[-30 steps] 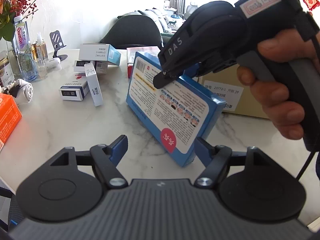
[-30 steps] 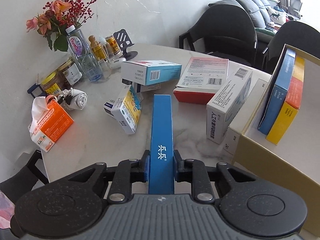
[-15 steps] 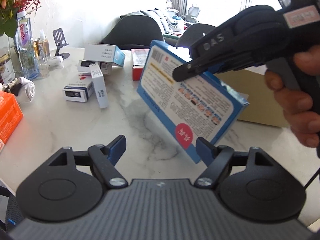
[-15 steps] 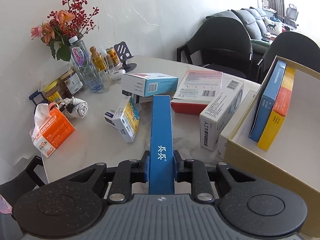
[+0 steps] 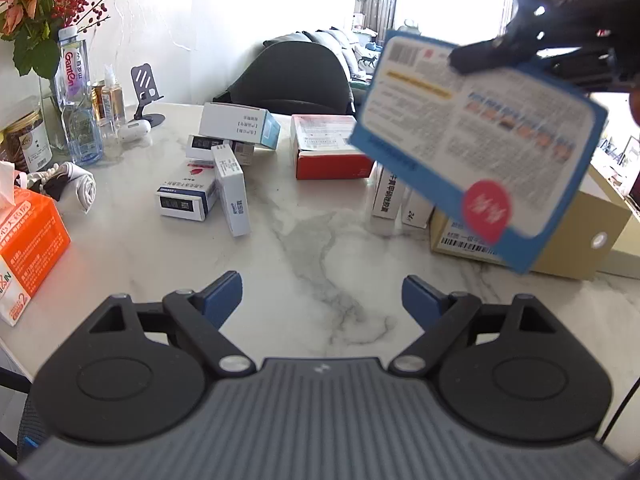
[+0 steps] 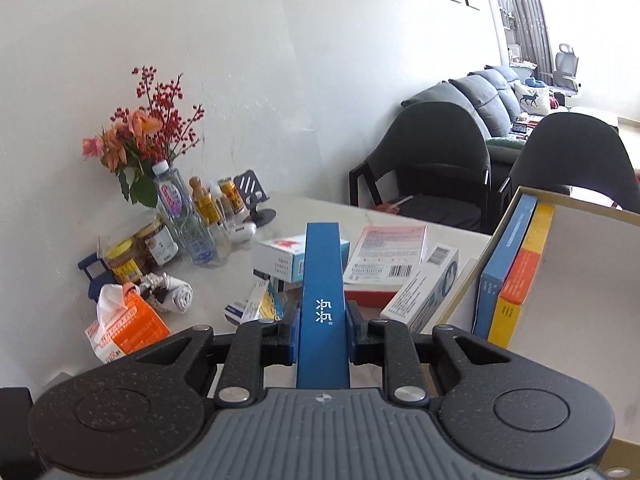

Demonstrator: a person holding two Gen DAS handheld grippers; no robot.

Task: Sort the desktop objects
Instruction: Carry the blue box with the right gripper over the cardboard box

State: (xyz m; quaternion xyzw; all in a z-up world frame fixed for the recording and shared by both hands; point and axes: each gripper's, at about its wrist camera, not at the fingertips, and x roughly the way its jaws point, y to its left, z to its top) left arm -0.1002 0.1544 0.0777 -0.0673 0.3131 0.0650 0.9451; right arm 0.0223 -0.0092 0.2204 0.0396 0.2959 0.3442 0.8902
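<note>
Two tongs: right tongs clamped on a blue box, held in the air above the surface; left tongs wide and opening, nothing between the pads, hovering over bare marble. Two boxes standing in the carton: one blue, one yellow-orange. About six more boxes loose on the surface, among them a red-sided one and a leaning white one. One tissue pack, one water bottle, one bunch of flowers, several jars by the wall. White marbled surface, white wall, two dark chairs, a grey sofa behind. Only from the left wrist: the held box's printed face with red sticker, blurred. Only from the right wrist: the carton's inside.
</note>
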